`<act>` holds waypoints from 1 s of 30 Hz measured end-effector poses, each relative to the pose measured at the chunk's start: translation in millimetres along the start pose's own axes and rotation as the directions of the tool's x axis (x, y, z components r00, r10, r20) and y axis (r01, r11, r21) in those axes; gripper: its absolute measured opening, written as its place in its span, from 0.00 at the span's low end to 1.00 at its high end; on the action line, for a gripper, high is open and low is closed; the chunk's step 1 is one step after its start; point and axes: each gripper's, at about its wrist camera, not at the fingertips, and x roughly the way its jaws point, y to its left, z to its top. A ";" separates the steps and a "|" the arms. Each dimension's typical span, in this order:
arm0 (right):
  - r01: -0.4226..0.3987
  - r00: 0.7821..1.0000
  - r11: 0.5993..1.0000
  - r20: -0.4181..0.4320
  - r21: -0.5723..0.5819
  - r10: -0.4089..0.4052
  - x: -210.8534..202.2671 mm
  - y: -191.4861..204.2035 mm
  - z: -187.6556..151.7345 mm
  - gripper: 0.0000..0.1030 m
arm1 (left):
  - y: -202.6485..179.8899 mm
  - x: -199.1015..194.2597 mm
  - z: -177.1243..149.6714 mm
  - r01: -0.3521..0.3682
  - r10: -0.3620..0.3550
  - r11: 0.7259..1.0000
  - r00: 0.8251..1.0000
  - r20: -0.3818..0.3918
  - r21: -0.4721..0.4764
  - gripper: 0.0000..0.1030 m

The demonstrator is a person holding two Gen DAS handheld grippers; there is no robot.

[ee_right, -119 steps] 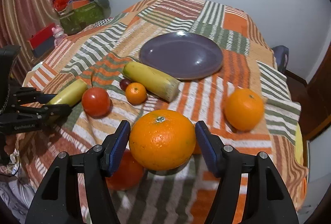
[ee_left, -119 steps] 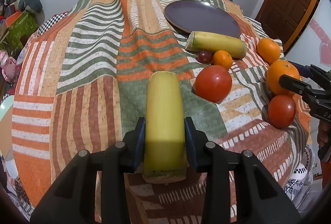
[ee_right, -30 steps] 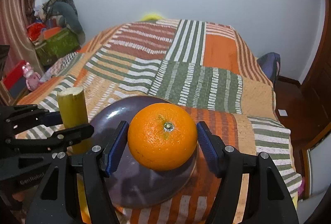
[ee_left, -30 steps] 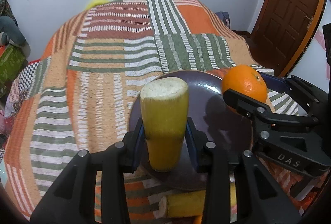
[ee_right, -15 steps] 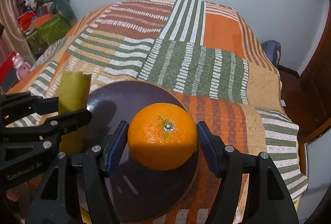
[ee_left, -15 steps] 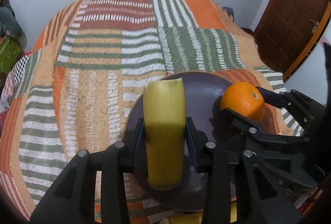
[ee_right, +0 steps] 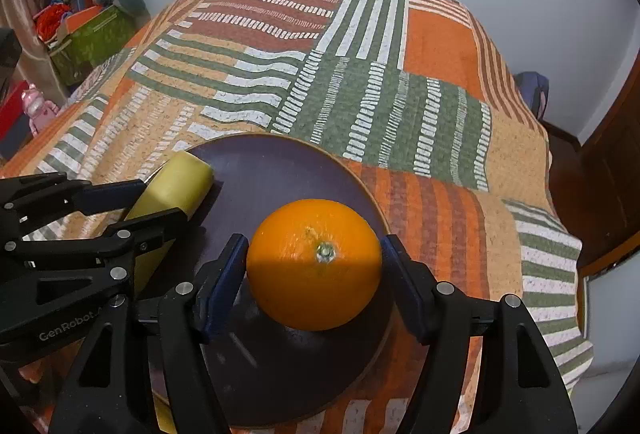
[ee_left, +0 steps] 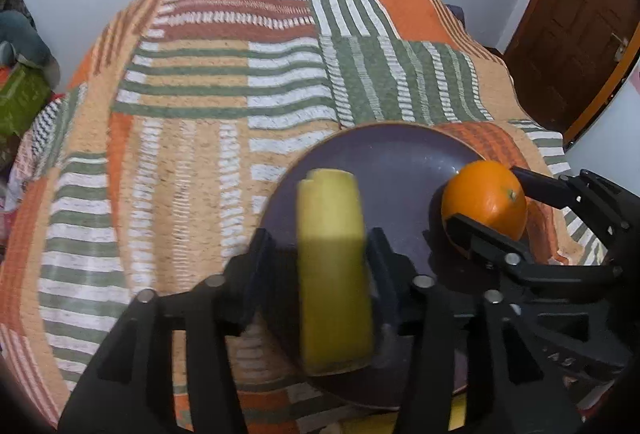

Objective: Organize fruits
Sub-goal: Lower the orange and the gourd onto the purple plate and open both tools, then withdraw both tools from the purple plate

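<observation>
Fruits for sorting are two here: a yellow, blunt-cut banana piece (ee_left: 334, 274) and a round orange with a green stem scar (ee_right: 314, 264), both over a dark purple round plate (ee_right: 280, 169) that sits on a patchwork cloth of orange, green and white stripes (ee_right: 360, 81). Black left gripper (ee_left: 320, 262) has its jaws slightly apart, a thin gap showing on each side of the banana piece, which lies tilted with its far end on the plate's left part. Black right gripper with blue pads (ee_right: 314, 274) is spread just wider than the orange, which rests on the plate's right part. A brown wooden door (ee_left: 576, 21) stands at the right
</observation>
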 end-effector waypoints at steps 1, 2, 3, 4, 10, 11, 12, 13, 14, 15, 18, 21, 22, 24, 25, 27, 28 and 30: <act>-0.008 1.000 1.000 0.003 0.004 0.008 -2.1 -0.6 -0.1 0.63 | 1.2 -4.5 -0.4 -0.009 0.009 1.000 1.000 0.013 -0.001 0.57; -0.010 1.000 1.000 0.009 0.005 0.010 -4.3 -0.5 -0.3 0.65 | 2.3 -7.6 -0.5 -0.010 0.010 1.000 1.000 0.020 -0.004 0.60; -0.003 1.000 1.000 0.026 0.006 0.003 -9.2 -0.4 -0.8 0.70 | 3.9 -13.0 -1.5 -0.002 0.003 1.000 1.000 0.027 -0.008 0.60; 0.003 0.999 1.000 0.042 0.006 -0.003 -13.5 -0.5 -1.3 0.73 | 5.0 -15.6 -1.7 0.002 -0.001 1.000 1.000 0.029 -0.011 0.60; -0.008 0.994 1.000 0.106 0.005 0.007 -43.4 -1.3 -7.3 0.75 | 4.7 -44.7 -12.3 -0.011 0.010 1.000 0.998 0.054 0.005 0.60; -0.011 0.993 1.000 0.115 0.001 0.011 -49.2 -1.2 -8.9 0.75 | 4.2 -49.8 -14.7 -0.013 0.012 1.000 0.998 0.060 0.007 0.60; -0.013 0.992 1.000 0.122 -0.002 0.013 -54.4 -0.3 -10.6 0.75 | 3.9 -56.6 -17.8 -0.014 0.013 1.000 0.998 0.066 0.010 0.60; -0.015 0.992 1.000 0.128 -0.002 0.015 -58.7 0.1 -12.5 0.75 | 4.0 -62.1 -20.3 -0.014 0.013 1.000 0.997 0.071 0.011 0.60; -0.019 0.991 1.000 0.135 -0.002 0.019 -63.4 0.5 -14.9 0.75 | 4.5 -69.6 -23.8 -0.013 0.012 1.000 0.997 0.077 0.009 0.60; -0.026 0.990 1.000 0.142 -0.003 0.026 -69.7 1.1 -18.1 0.75 | 4.9 -74.3 -26.6 -0.011 0.010 1.000 0.997 0.080 0.006 0.60; -0.041 0.986 0.999 0.161 -0.003 0.041 -84.1 3.6 -26.7 0.75 | 6.0 -90.1 -36.6 0.004 -0.003 1.000 0.997 0.083 -0.004 0.60; -0.055 0.983 0.998 0.173 -0.007 0.055 -97.0 6.7 -36.2 0.75 | 6.9 -105.0 -50.7 0.008 -0.007 1.000 0.996 0.084 -0.006 0.60; -0.060 0.983 0.998 0.174 -0.008 0.060 -99.8 8.0 -38.7 0.75 | 7.4 -108.2 -55.0 0.007 -0.006 1.000 0.997 0.083 -0.006 0.60; -0.072 0.982 0.997 0.175 -0.012 0.073 -106.5 11.5 -45.4 0.75 | 8.6 -114.2 -66.8 0.006 -0.006 1.000 0.997 0.075 -0.003 0.60; -0.076 0.982 0.997 0.175 -0.016 0.078 -108.8 12.7 -48.3 0.75 | 8.8 -116.0 -71.9 0.005 -0.005 1.000 0.998 0.070 -0.001 0.60; -0.075 0.982 0.997 0.172 -0.028 0.078 -112.7 16.6 -55.8 0.75 | 8.5 -119.7 -85.1 0.001 -0.001 1.000 0.998 0.056 0.005 0.60; -0.071 0.983 0.997 0.170 -0.034 0.076 -113.7 18.2 -58.8 0.75 | 8.1 -121.1 -90.7 -0.001 0.000 1.000 0.999 0.052 0.006 0.60; -0.069 0.983 0.997 0.165 -0.046 0.075 -114.7 21.0 -65.9 0.75 | 8.0 -124.4 -102.8 0.000 0.000 1.000 0.999 0.045 0.007 0.60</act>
